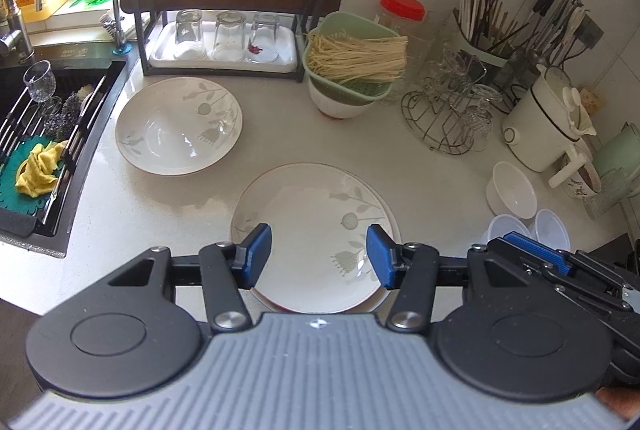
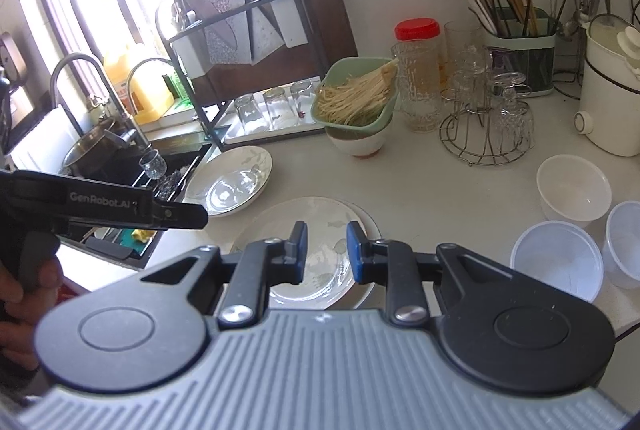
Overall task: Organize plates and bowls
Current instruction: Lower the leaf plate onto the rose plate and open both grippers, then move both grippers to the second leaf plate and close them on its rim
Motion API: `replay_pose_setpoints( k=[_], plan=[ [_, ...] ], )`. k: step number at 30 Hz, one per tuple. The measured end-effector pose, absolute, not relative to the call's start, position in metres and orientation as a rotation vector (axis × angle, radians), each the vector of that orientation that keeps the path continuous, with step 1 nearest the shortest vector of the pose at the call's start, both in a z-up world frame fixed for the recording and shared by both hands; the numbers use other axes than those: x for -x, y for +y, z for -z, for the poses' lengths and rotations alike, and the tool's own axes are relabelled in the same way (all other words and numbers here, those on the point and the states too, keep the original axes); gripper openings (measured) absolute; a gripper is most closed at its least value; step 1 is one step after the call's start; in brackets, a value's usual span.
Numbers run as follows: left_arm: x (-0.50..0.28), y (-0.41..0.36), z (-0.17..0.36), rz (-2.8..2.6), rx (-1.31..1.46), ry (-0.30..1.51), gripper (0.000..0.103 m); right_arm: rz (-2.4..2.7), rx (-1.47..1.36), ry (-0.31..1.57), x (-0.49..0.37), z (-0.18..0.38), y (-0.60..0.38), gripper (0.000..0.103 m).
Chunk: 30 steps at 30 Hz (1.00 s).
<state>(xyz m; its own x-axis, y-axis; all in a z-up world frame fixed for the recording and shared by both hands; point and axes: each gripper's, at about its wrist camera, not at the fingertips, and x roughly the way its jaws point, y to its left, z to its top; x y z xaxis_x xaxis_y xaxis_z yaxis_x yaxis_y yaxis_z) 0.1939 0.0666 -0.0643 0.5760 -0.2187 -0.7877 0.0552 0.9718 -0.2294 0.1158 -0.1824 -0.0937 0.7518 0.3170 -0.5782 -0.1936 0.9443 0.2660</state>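
We hold both grippers over a stack of floral plates (image 1: 316, 213) on the counter (image 1: 132, 213); a second floral plate (image 1: 178, 125) lies beside the sink (image 1: 52, 133). Our left gripper (image 1: 319, 256) stands apart and grips nothing; our right gripper (image 2: 327, 252) leaves a narrow gap, also without anything in it. A green basket (image 1: 352, 57) holds pale noodles, nested in a white bowl (image 1: 340, 103). Three empty bowls (image 2: 574, 191) sit right. The stack's near edge is hidden by the grippers.
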Motion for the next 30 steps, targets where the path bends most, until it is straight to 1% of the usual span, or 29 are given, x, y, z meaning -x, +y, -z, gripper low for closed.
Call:
replay_pose_setpoints(
  k=[14, 16, 17, 18, 20, 24, 27, 30],
  plan=[
    [-0.228, 0.122, 0.074, 0.108, 0.207, 0.971, 0.059, -0.317, -0.121, 0.674, -0.149, 0.098, -0.138, 0.026],
    [-0.235, 0.131, 0.074, 0.116, 0.205, 0.971, 0.059, -0.32, -0.122, 0.679, -0.155, 0.098, -0.13, 0.037],
    [-0.24, 0.136, 0.074, 0.119, 0.2, 0.969, 0.059, -0.317, -0.131, 0.682, -0.159, 0.098, -0.126, 0.052],
    [-0.245, 0.142, 0.074, 0.12, 0.197, 0.969, 0.059, -0.313, -0.139, 0.681, -0.162, 0.098, -0.123, 0.07],
    [-0.254, 0.154, 0.074, 0.124, 0.204, 0.97, 0.059, -0.296, -0.152, 0.684, -0.169, 0.098, -0.117, 0.081],
    [-0.272, 0.176, 0.076, 0.134, 0.202, 0.97, 0.065, -0.271, -0.168, 0.698, -0.185, 0.1, -0.103, 0.081],
    [-0.285, 0.191, 0.081, 0.144, 0.201, 0.976, 0.072, -0.258, -0.182, 0.713, -0.196, 0.102, -0.091, 0.081],
    [-0.298, 0.208, 0.085, 0.151, 0.216, 0.981, 0.073, -0.247, -0.183, 0.726, -0.206, 0.104, -0.079, 0.081]
  ],
)
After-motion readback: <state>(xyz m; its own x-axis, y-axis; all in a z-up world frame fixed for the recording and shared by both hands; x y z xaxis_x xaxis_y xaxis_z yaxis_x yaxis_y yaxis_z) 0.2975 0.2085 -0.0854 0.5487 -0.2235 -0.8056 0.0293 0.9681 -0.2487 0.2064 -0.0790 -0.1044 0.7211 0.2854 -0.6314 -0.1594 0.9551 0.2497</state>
